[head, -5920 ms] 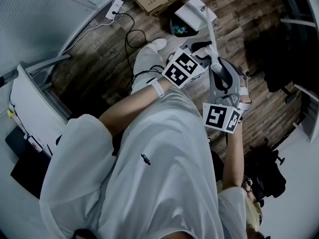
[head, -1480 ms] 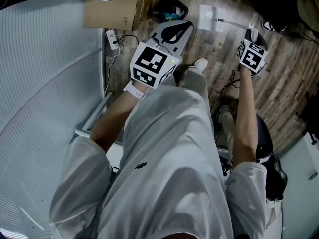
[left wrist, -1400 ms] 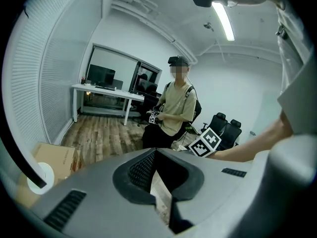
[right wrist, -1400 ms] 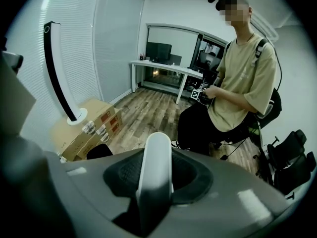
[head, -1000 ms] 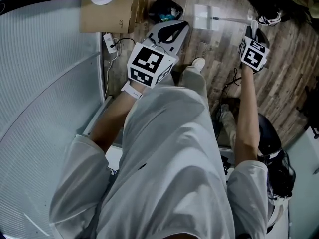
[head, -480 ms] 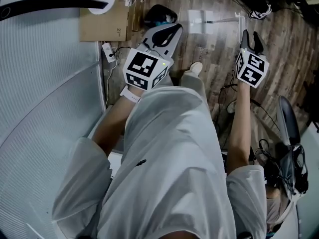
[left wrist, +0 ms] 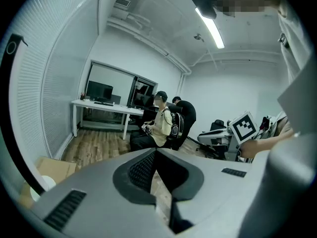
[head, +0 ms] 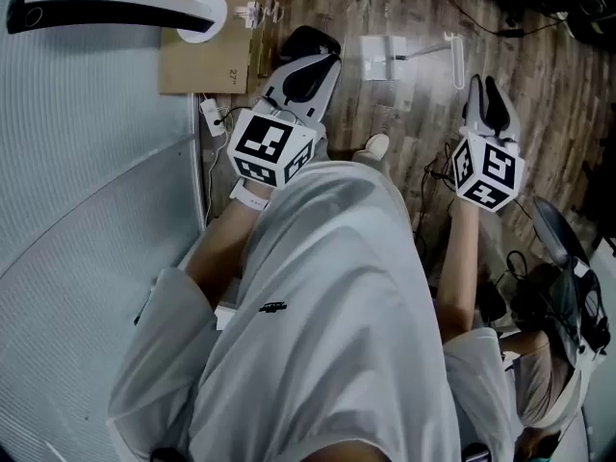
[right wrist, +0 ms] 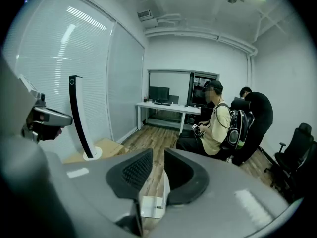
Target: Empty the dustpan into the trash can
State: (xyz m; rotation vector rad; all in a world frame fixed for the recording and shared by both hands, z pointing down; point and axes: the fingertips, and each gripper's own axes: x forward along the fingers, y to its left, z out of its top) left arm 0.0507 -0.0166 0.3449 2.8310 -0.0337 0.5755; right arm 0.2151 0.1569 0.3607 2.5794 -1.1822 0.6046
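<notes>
Left claw [left wrist: 156, 155]: shut tight, pads pressed together, nothing in it, held up in the air.
Right claw [right wrist: 158, 153]: jaws a narrow gap apart and they've just been closing, nothing between them, you just see floor [head: 404, 8] through the gap.
Dustpan [head: 383, 54]: white, lying on the wood floor, handle pointing right in the head view, clear of both claws.
Bin [head: 310, 38]: dark, just left of the dustpan, partly hidden behind the left claw.
Box [head: 207, 65]: cardboard, left of the bin, white round base [head: 202, 12] sitting on it.
People [right wrist: 213, 123]: two, seated by a desk [right wrist: 163, 105] further back.
</notes>
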